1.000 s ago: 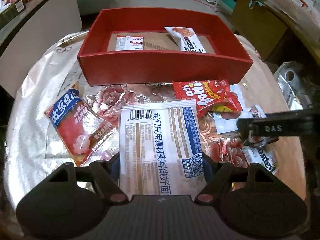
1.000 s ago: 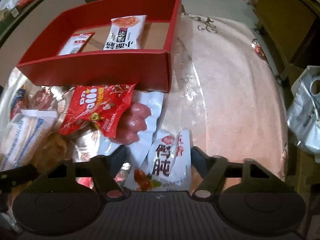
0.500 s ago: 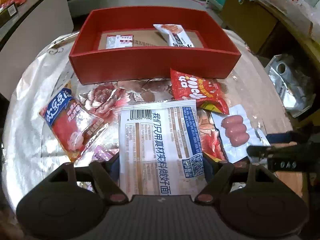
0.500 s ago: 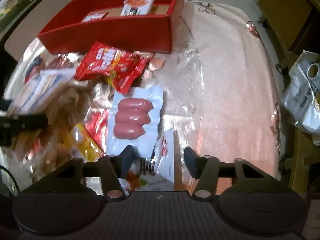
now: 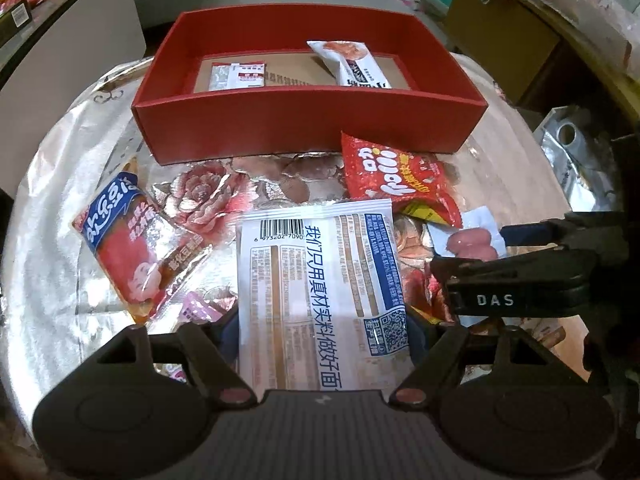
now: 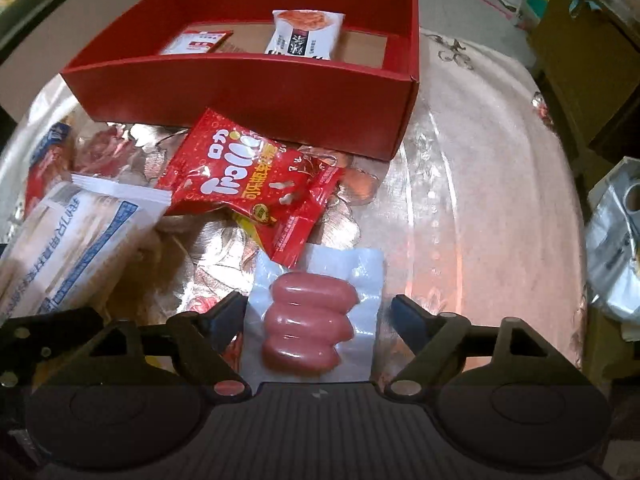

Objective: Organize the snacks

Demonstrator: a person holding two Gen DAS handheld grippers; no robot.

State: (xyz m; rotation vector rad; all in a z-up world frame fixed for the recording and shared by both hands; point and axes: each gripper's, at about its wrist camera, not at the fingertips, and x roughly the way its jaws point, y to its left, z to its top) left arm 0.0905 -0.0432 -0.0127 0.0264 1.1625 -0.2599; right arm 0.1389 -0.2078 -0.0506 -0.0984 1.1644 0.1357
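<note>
A red box (image 5: pixel 312 128) (image 6: pixel 240 96) stands at the table's far side and holds two white packets (image 5: pixel 348 62). My left gripper (image 5: pixel 318 320) is shut on a white and blue noodle packet (image 5: pixel 320 280), also in the right wrist view (image 6: pixel 76 236). My right gripper (image 6: pixel 316 312) is open, its fingers on either side of a clear pack of pink sausages (image 6: pixel 308 320) lying on the table; it also shows in the left wrist view (image 5: pixel 520 276). A red Trolli bag (image 6: pixel 248 176) (image 5: pixel 396 176) lies in front of the box.
A red and blue snack bag (image 5: pixel 132 240) lies at the left on the foil-like floral tablecloth (image 6: pixel 480 220). A silvery plastic bag (image 6: pixel 616 248) hangs off the table's right side. Cabinets and shelves stand behind.
My right gripper let go of the white packet it was shut on, moved forward and left, and opened around the sausage pack. My left gripper still holds the noodle packet, nearly in place.
</note>
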